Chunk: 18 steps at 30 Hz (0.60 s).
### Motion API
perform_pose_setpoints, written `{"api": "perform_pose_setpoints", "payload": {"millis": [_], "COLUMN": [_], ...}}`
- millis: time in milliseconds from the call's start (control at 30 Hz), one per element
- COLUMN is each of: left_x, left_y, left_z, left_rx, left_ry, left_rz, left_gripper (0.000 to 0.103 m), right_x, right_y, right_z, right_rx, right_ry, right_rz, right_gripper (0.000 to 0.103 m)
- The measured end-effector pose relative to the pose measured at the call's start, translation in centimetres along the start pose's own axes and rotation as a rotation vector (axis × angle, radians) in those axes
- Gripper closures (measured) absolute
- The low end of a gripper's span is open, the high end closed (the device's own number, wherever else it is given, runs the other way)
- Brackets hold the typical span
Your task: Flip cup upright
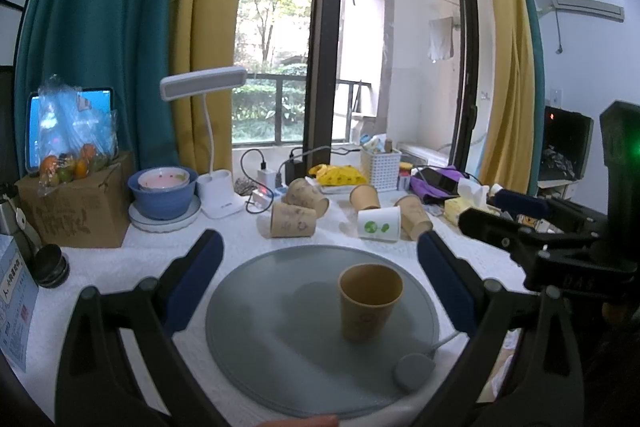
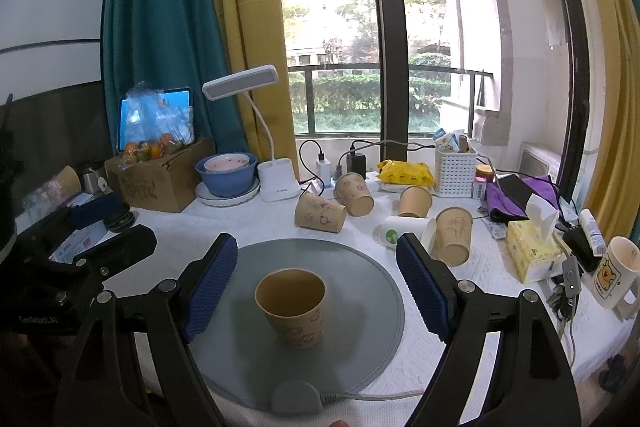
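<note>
A brown paper cup (image 1: 370,301) stands upright, mouth up, on the round grey mat (image 1: 280,347); it also shows in the right wrist view (image 2: 294,307) on the mat (image 2: 360,291). My left gripper (image 1: 320,251) is open and empty, its blue pads wide apart, the cup between and a little ahead of them. My right gripper (image 2: 316,255) is open and empty, its pads either side of the cup without touching it. The right gripper also shows in the left wrist view (image 1: 520,227) at the right edge.
Several paper cups lie on their sides behind the mat (image 1: 294,221) (image 1: 380,223) (image 2: 320,215) (image 2: 454,235). Beyond stand a blue bowl (image 1: 164,195), a desk lamp (image 1: 218,195), a cardboard box (image 1: 76,211), a white basket (image 2: 456,171), a tissue box (image 2: 532,251) and a mug (image 2: 616,273).
</note>
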<state>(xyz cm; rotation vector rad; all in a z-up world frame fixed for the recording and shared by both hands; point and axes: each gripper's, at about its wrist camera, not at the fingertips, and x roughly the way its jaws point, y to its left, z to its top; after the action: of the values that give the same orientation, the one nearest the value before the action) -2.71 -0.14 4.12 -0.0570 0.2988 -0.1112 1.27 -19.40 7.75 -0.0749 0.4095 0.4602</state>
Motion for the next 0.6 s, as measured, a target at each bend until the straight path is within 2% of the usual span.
{"api": "perform_pose_setpoints", "payload": {"millis": [600], "left_x": [-0.04], "left_y": [-0.12], "left_z": [-0.10], "left_rx": [-0.002], "left_ry": [0.000], "left_rz": [0.001], "left_gripper": [0.005], "right_x": [0.00], "right_y": [0.05], "right_z": [0.01], "right_rx": [-0.001], "right_ry": [0.003], "right_rz": [0.000], "right_gripper": [0.019]}}
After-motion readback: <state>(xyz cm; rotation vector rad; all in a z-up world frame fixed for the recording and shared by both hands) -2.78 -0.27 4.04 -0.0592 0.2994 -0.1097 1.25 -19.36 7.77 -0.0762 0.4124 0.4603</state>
